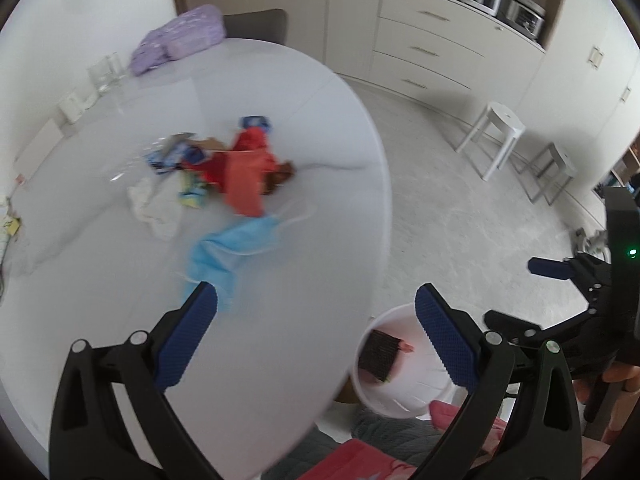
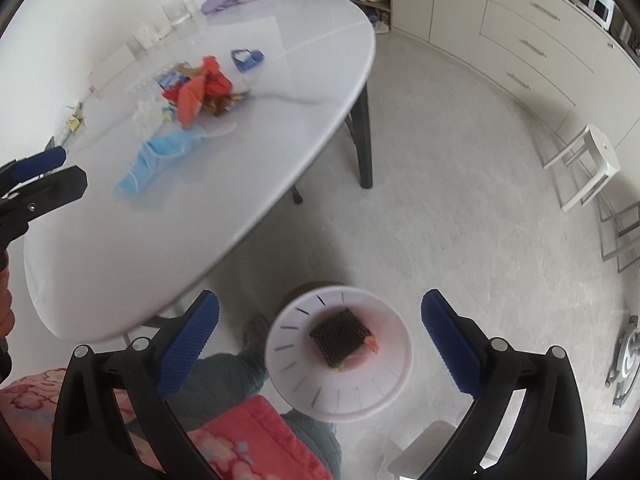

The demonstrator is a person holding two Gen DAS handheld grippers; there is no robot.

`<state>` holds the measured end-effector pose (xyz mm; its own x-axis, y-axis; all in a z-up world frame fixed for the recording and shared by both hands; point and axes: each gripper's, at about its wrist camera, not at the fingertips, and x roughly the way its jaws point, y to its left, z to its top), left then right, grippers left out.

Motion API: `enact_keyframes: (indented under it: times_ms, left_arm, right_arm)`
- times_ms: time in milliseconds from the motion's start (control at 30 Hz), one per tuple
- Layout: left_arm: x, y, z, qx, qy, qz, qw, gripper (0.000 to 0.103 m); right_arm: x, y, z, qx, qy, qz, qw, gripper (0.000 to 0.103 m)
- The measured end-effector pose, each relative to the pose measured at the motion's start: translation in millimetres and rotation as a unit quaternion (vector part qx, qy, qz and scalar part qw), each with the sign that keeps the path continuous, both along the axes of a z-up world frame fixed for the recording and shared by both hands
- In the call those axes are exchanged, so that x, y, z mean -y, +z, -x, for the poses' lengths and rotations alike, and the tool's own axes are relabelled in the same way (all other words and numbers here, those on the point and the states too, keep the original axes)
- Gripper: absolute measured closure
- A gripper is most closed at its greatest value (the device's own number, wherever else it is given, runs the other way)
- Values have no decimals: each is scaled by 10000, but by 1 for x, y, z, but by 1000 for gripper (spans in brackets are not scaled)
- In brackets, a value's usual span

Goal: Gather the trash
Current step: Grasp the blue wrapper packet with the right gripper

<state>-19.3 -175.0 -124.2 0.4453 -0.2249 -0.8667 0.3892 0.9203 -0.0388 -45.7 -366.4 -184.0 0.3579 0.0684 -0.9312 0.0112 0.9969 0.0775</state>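
A pile of trash lies on the white oval table: red-orange wrappers, a blue face mask, white crumpled tissue and small blue packets. The pile also shows in the right wrist view, with the mask nearer. A white bin stands on the floor beside the table and holds a dark square item; the bin also shows in the left wrist view. My left gripper is open and empty above the table's near edge. My right gripper is open and empty above the bin.
A purple bag and clear glasses stand at the table's far side. White stools and drawer cabinets line the room's right side. A red patterned cushion lies below the grippers. A dark table leg stands near the bin.
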Motion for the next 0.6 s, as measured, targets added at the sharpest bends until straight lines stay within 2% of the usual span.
enact_keyframes:
  times_ms: [267, 367, 467, 600]
  left_arm:
    - [-70, -14, -26, -151, 624, 58, 9979, 8]
    - [-94, -17, -32, -170, 828, 104, 9964, 8]
    - [-116, -19, -38, -162, 1008, 132, 9947, 8]
    - [-136, -21, -45, -82, 1104, 45, 9938, 8]
  right_arm:
    - [-35, -1, -28, -35, 155, -4, 9999, 3]
    - [-47, 5, -51, 79, 212, -133, 9997, 3]
    - [-52, 16, -88, 276, 163, -280, 9991, 3]
    - [-55, 31, -160, 440, -232, -612, 9969, 3]
